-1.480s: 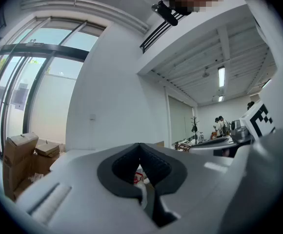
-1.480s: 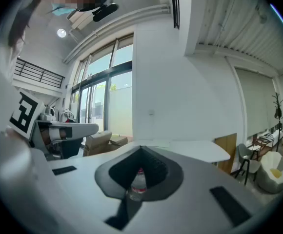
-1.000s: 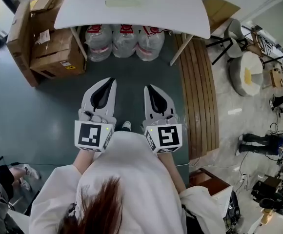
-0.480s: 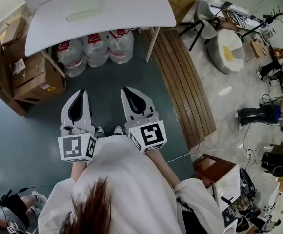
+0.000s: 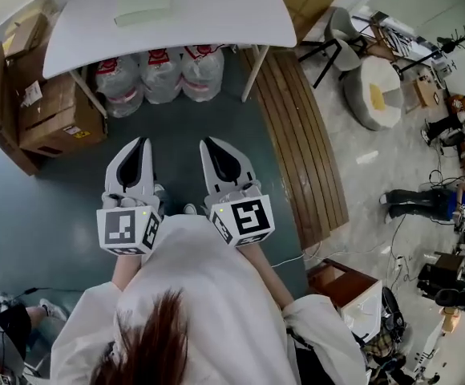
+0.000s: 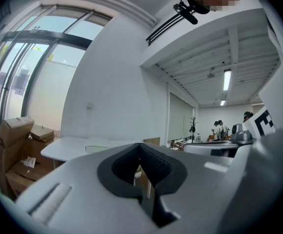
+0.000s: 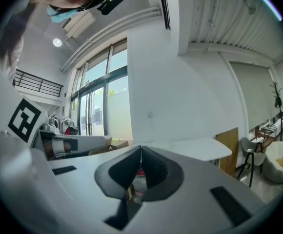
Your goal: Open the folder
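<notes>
You are only at the approach step, and the opening is not begun yet. You are holding the left gripper [image 5: 139, 147] and the right gripper [image 5: 212, 147] level over the dark floor, side by side, and both are having their fingers pressed together with nothing between them. The bottle showing low in the right gripper view is standing far away, under the table. The pale green folder [image 5: 143, 4] is lying flat and closed on the white table [image 5: 216, 22], well apart from both grippers.

I judge the next move is calling for you to come to the table, part one pair of fingers, and take the free edge of the cover.

The folder is looking small and is lying near the top edge of the head view, so I cannot tell which side is opening.
</notes>
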{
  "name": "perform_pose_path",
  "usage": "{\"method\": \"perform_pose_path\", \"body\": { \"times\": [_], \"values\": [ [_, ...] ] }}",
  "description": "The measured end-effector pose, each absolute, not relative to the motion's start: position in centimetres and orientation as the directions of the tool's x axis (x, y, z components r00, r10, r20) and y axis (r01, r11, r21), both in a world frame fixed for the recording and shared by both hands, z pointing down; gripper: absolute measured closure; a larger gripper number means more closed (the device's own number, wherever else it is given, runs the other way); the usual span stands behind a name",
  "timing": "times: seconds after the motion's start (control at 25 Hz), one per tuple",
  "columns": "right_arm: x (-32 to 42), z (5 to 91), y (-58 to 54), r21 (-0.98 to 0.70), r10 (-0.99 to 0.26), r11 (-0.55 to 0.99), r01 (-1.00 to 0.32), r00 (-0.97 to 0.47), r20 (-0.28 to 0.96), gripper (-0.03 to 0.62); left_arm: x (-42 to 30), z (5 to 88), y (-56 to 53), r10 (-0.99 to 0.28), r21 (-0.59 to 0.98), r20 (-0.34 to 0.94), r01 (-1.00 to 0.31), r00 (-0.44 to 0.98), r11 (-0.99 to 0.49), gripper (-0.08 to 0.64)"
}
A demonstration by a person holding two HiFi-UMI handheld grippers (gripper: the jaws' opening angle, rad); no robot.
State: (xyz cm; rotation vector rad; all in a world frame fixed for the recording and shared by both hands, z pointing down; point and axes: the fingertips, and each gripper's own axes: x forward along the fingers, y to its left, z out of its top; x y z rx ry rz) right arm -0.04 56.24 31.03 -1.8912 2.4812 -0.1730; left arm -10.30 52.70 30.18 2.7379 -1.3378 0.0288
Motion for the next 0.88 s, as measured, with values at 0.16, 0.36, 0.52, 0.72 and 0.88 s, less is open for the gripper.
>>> {"method": "perform_pose_path", "body": {
  "times": [0.16,0.36,0.52,0.72,0.88],
  "values": [
    [-0.1,31.4,54.2,-0.106,-0.966,0.243,-0.964,-0.251,0.067,0.584,-10.5,31.7,50.7,-0.776,0.095,0.103,-0.782,0.623,-0.616,0.552],
    [-1.7,32.2,50.2,-0.095,-0.966,0.231,-0.968,-0.240,0.095,0.584,-12.6,32.2,45.8,-0.784,0.142,0.110,-0.790,0.611,-0.596,0.552],
    [-1.6,30.1,45.8,-0.048,-0.975,0.207,-0.977,-0.210,0.068,0.584,-12.5,30.6,41.2,-0.777,0.136,0.075,-0.778,0.625,-0.613,0.552],
    [-2.5,29.8,42.0,-0.044,-0.980,0.187,-0.981,-0.190,0.068,0.584,-13.0,30.3,37.3,-0.759,0.123,0.077,-0.761,0.647,-0.636,0.552],
    [-2.6,30.3,38.8,-0.029,-0.979,0.182,-0.983,-0.184,0.088,0.584,-12.7,30.5,34.2,-0.742,0.094,0.074,-0.745,0.667,-0.660,0.552]
  ]
}}
